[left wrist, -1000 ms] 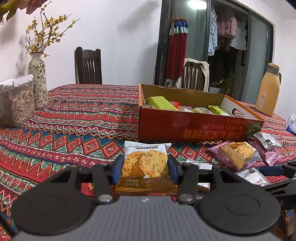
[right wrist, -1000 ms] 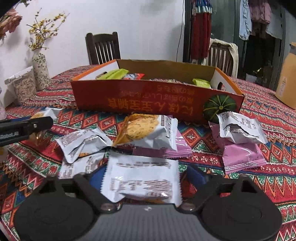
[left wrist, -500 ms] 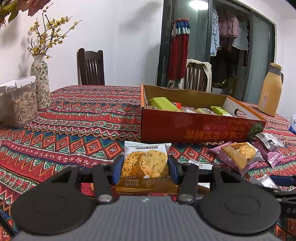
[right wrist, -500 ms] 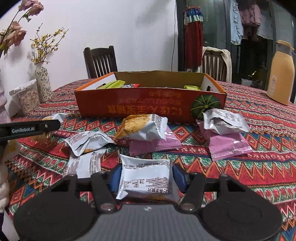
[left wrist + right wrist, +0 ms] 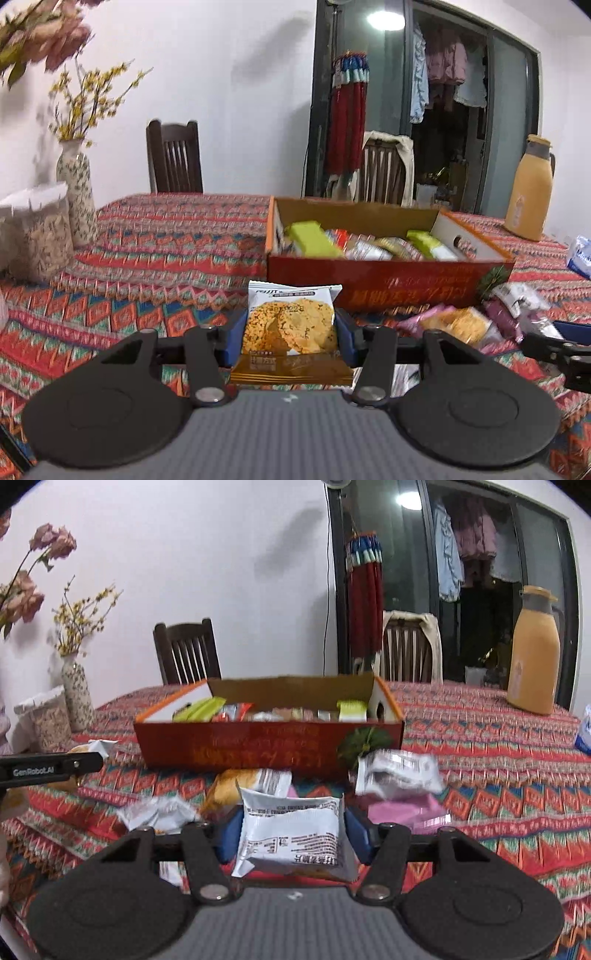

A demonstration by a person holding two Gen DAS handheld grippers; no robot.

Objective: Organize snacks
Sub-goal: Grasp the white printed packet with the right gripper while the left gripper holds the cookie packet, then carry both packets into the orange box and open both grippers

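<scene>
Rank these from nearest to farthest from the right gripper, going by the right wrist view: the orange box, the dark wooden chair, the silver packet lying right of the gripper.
From the right gripper:
1. Silver packet, just ahead, right.
2. Orange box, mid-table, centre.
3. Dark wooden chair, beyond the table, left.

A home dining room: patterned tablecloth (image 5: 166,236), wooden chair (image 5: 173,158), flower vase (image 5: 75,195), hanging laundry (image 5: 448,70).

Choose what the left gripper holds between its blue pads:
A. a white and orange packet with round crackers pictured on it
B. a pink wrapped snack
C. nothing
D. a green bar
A: in the left wrist view, the left gripper is shut on the white and orange cracker packet, with both blue pads against its sides.
</scene>
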